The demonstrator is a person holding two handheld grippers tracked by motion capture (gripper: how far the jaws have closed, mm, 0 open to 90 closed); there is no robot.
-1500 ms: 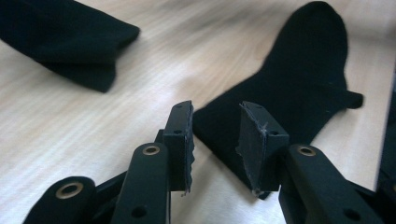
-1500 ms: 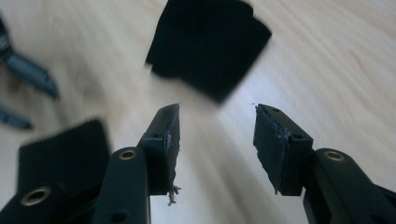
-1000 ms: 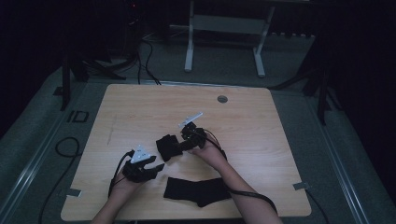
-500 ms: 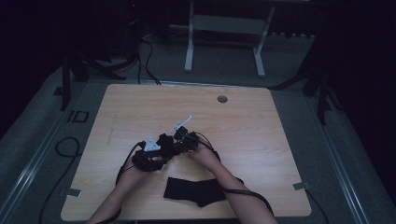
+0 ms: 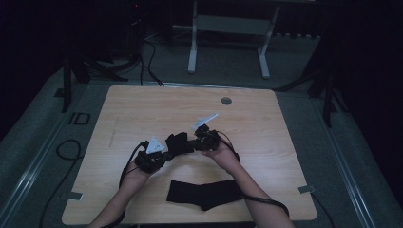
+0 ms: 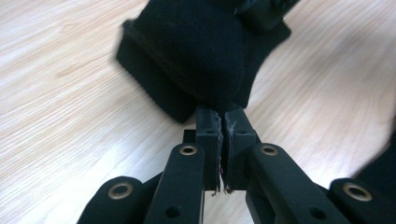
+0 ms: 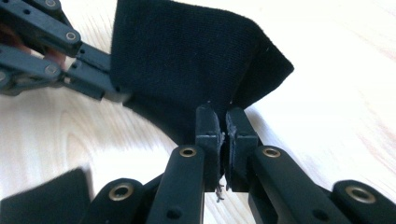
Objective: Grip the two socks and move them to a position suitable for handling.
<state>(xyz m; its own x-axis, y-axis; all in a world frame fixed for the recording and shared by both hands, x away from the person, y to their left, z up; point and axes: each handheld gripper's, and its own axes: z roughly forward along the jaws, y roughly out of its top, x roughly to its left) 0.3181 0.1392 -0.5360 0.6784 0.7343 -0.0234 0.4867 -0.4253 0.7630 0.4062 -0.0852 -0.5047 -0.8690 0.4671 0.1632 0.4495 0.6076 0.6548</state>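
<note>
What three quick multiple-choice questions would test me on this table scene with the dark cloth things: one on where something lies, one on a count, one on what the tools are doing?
1. Where does the flat black sock lie on the table?
A. At the far edge by the round grommet
B. Near the person's edge, between the forearms
C. On the floor

2. How many black socks are there?
A. One
B. Two
C. Four

3. What is the state of the left hand-held gripper and right hand-held gripper?
A. Both wide open
B. One open, one shut
C. Both shut on the held sock

Answers: 1 B, the high view shows it flat near the table's near edge; 2 B, one lies flat and one is held; 3 C, each gripper view shows its jaws pinching black fabric.
</note>
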